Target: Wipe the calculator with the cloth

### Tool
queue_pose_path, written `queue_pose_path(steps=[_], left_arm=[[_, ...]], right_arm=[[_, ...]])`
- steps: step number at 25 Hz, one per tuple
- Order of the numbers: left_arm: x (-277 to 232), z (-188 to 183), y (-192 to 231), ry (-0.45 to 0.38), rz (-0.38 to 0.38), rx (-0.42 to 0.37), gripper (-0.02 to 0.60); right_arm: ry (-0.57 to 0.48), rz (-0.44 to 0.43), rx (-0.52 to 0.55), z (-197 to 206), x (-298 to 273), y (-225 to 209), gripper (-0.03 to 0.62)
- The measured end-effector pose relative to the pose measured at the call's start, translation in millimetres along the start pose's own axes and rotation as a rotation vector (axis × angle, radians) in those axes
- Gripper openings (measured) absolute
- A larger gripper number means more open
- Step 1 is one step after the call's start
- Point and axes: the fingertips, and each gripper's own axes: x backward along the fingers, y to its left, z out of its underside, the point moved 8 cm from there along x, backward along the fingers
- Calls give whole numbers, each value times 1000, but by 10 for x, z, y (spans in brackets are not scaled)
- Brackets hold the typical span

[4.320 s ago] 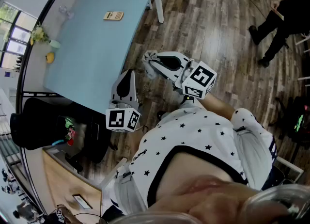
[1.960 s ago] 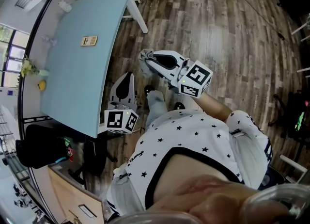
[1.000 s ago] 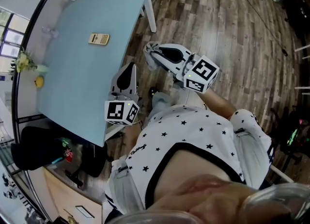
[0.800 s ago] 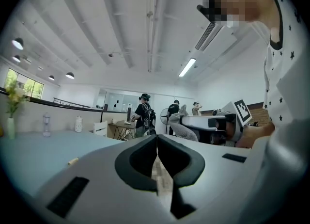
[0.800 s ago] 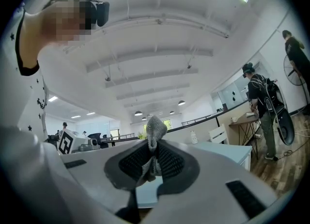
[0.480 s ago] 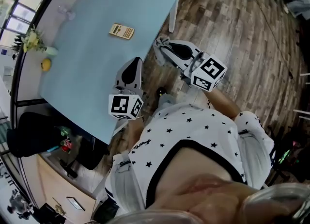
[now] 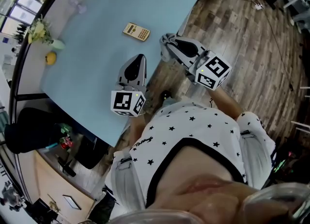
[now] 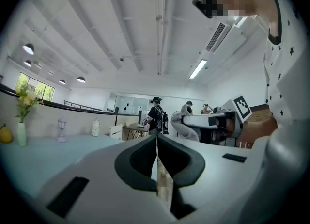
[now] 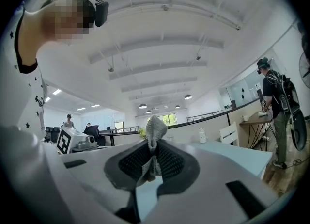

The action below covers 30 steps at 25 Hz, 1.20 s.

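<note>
Both jaws together; cloth in right gripper.

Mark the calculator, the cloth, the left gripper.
calculator (image 7: 136, 31), head view, middle of its face.
cloth (image 9: 155, 130), right gripper view, bunched top.
left gripper (image 8: 156, 139), left gripper view, between its closed tips.

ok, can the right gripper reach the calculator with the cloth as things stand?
Probably yes. The right gripper, shut on the cloth, sits at the table edge, and only bare tabletop lies between it and the calculator. The left gripper is nearer the person, off that line.
</note>
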Motion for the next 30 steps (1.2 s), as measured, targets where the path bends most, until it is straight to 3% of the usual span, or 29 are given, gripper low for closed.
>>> queue_pose_path(steps=[16,30], left_arm=[[129,207,433,19,-121,65,31],[54,47,682,15,-442,41,31]], right_arm=[[90,-91,-27,197,-589,-118,43],[116,-372,-65,159,-1490,-587,43]])
